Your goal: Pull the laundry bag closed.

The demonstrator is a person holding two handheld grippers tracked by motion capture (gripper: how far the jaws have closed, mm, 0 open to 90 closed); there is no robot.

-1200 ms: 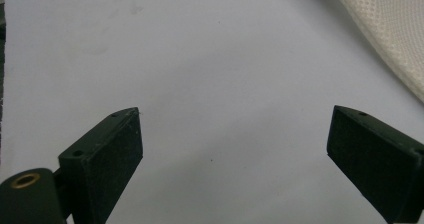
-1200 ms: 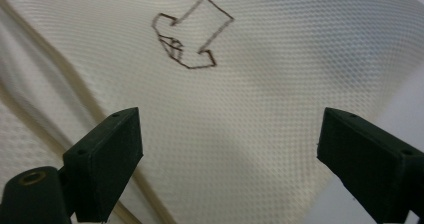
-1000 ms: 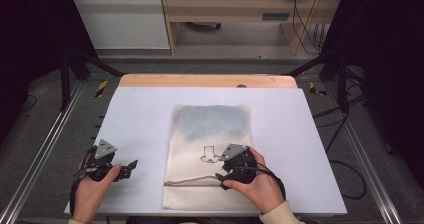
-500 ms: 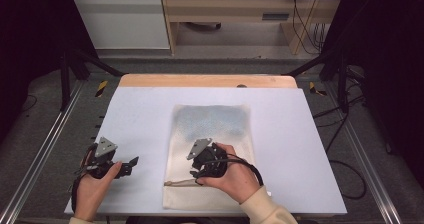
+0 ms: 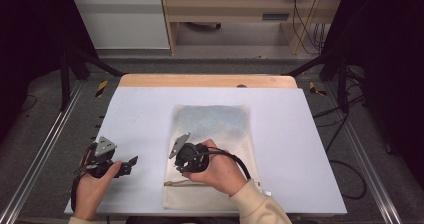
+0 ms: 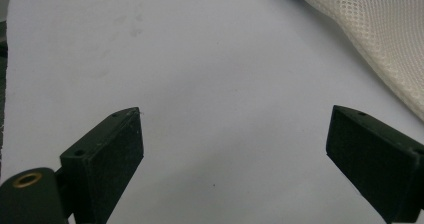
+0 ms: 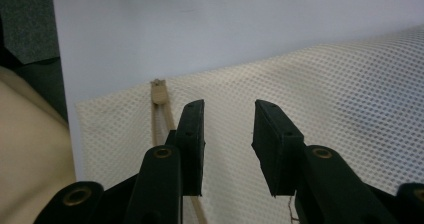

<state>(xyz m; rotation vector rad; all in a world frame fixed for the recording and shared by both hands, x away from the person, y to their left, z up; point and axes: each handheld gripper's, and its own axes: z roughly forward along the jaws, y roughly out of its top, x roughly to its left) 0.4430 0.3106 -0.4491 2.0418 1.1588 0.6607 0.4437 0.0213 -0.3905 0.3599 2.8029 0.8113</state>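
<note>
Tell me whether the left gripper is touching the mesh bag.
Apart. In the left gripper view, the left gripper has bare white table between its open fingers, and the mesh bag lies beyond.

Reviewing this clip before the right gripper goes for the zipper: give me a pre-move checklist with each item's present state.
1. Mesh bag lies flat on the table: ok.
2. Zipper pull visible near the bag's corner: ok.
3. Right gripper over the bag, jaws just been closing, a gap left, nothing between them: ok.
4. Right gripper lined up on the pull: not ok, the pull sits left of its jaws.
5. Left gripper open, off the bag: ok.
6. Zipper open or shut: cannot tell.
</note>
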